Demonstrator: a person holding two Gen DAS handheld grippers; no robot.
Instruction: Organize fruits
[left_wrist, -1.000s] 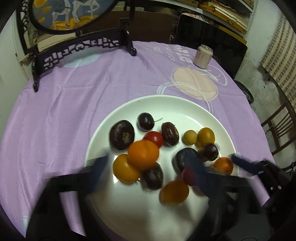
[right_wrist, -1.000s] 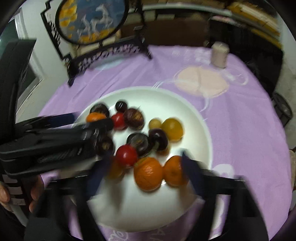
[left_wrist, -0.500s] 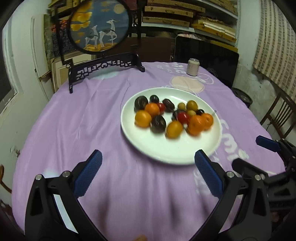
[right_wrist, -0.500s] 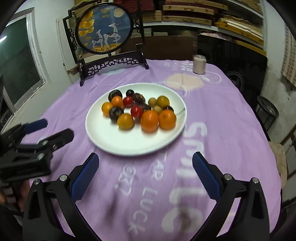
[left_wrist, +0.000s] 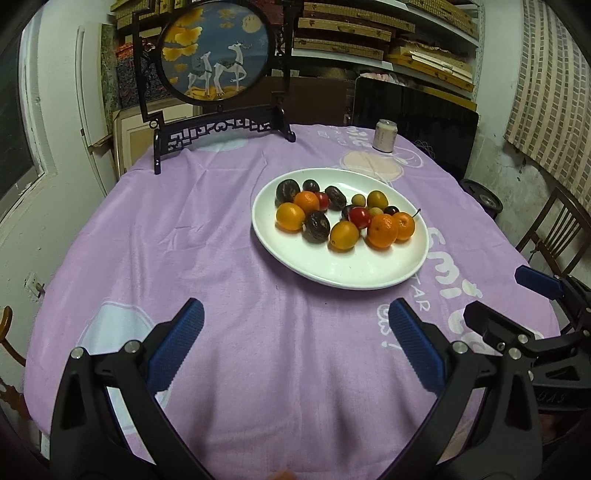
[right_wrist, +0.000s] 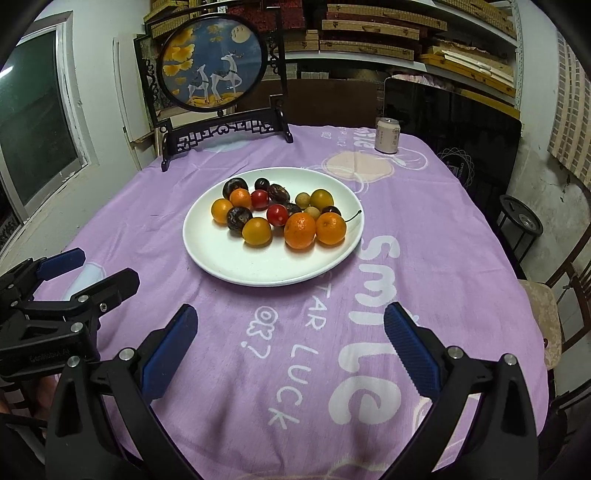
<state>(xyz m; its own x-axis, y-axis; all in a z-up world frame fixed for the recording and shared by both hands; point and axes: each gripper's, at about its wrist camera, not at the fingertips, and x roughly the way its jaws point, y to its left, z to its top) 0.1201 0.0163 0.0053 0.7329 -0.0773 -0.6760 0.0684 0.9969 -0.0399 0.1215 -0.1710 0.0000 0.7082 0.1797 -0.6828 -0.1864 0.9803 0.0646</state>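
Mixed orange, red and dark fruits (right_wrist: 275, 216) sit clustered on the round white plate (right_wrist: 229, 266) mid-table, toward the far edge. Both black blue-padded grippers, left (left_wrist: 291, 334) and right (right_wrist: 286, 334), hover spread and empty over the purple tablecloth (right_wrist: 424, 229) near its front edge

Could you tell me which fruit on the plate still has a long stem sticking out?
The small dark cherry at the plate's right edge; its thin stem curves outward.
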